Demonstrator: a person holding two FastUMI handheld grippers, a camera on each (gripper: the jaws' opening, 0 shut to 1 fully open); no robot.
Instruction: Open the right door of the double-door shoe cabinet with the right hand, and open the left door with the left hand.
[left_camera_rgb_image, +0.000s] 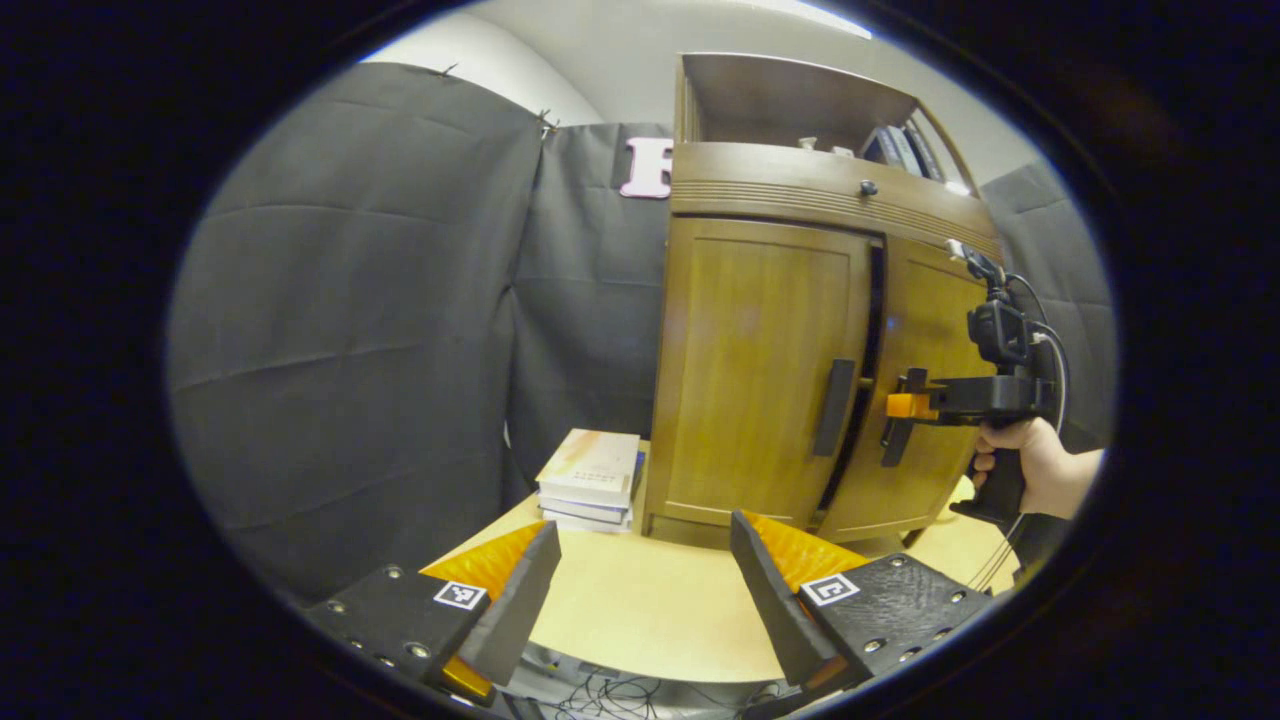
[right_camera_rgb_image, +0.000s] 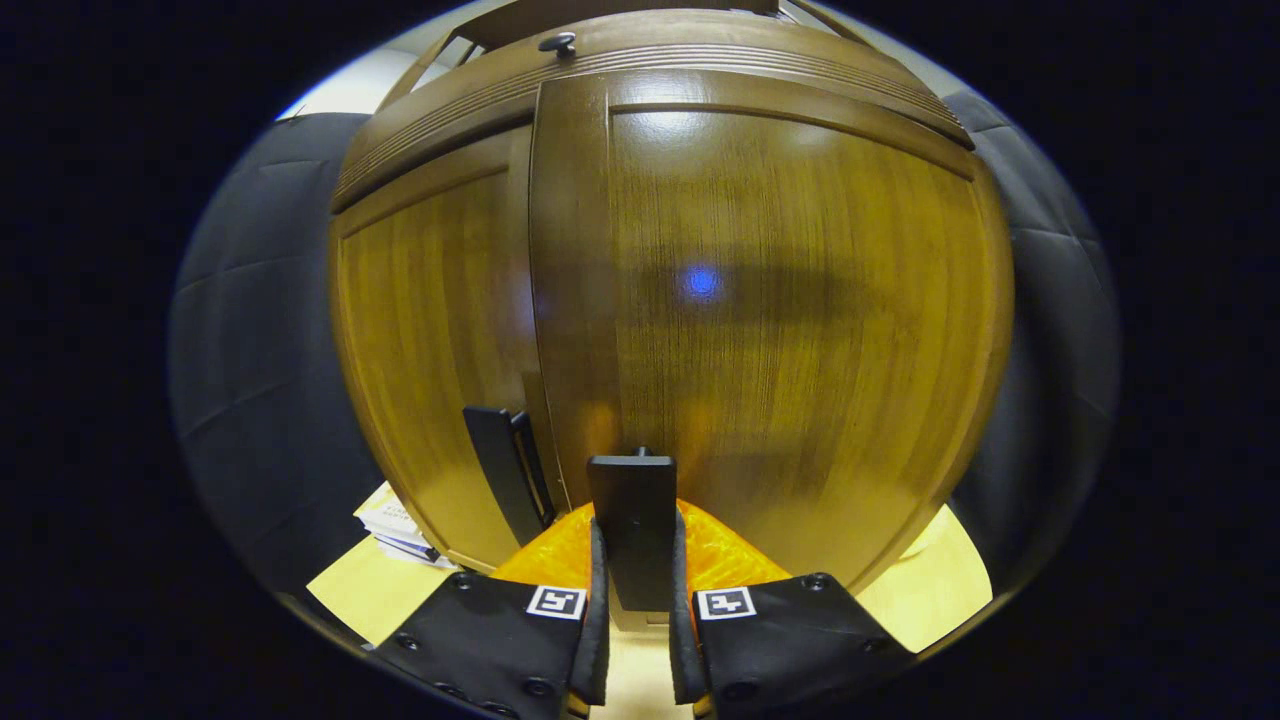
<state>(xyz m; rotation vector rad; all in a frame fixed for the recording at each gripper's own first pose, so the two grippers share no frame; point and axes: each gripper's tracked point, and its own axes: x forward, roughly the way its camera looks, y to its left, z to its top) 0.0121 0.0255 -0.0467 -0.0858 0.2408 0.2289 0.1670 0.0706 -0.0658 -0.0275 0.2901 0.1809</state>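
Note:
The wooden shoe cabinet (left_camera_rgb_image: 760, 300) stands on the table, right of centre in the left gripper view. Its left door (left_camera_rgb_image: 750, 370) is closed, with a dark vertical handle (left_camera_rgb_image: 835, 405). My left gripper (left_camera_rgb_image: 645, 590) hangs open over the table, well short of that door. My right gripper (right_camera_rgb_image: 637, 580) is shut on the right door's dark handle (right_camera_rgb_image: 632, 520); the same gripper (left_camera_rgb_image: 905, 405) appears from the side, held by a hand (left_camera_rgb_image: 1040, 470). The right door (right_camera_rgb_image: 780, 320) stands slightly proud of the left door (right_camera_rgb_image: 430, 340), with a dark gap between them.
A stack of books (left_camera_rgb_image: 592, 480) lies on the light table (left_camera_rgb_image: 640, 610) just left of the cabinet. A drawer with a small knob (left_camera_rgb_image: 868, 187) runs above the doors, and more books (left_camera_rgb_image: 900, 148) stand on the open shelf on top. Black cloth walls stand behind.

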